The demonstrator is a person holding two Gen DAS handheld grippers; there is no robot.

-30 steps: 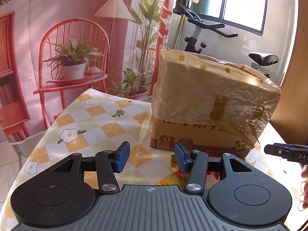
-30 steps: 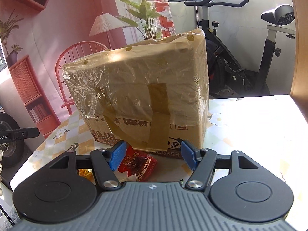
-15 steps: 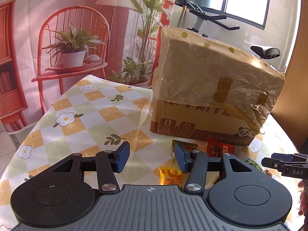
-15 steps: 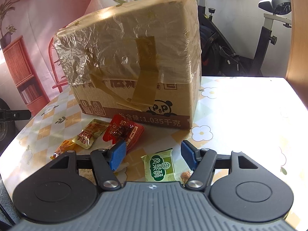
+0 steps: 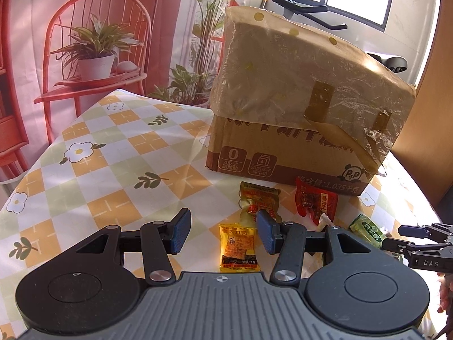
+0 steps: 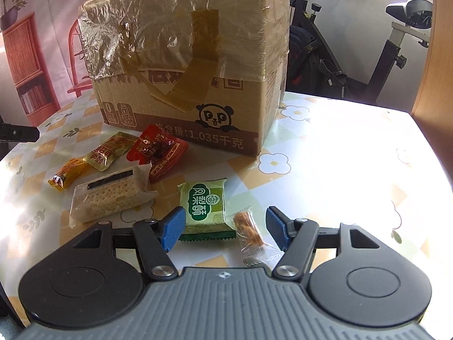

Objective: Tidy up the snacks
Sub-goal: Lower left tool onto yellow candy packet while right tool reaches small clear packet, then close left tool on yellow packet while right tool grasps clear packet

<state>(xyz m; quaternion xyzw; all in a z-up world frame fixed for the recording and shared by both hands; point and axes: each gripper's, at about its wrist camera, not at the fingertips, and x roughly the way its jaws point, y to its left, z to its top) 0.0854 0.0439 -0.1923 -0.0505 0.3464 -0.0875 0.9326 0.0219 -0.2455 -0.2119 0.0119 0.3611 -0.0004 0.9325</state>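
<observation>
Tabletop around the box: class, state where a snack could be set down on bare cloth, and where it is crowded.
Bare cloth lies left of the cardboard box, toward the table edge, and right of the box in the right wrist view. It is crowded in front of the box: red packet, cracker pack, green packet and yellow sachets lie close together.
</observation>
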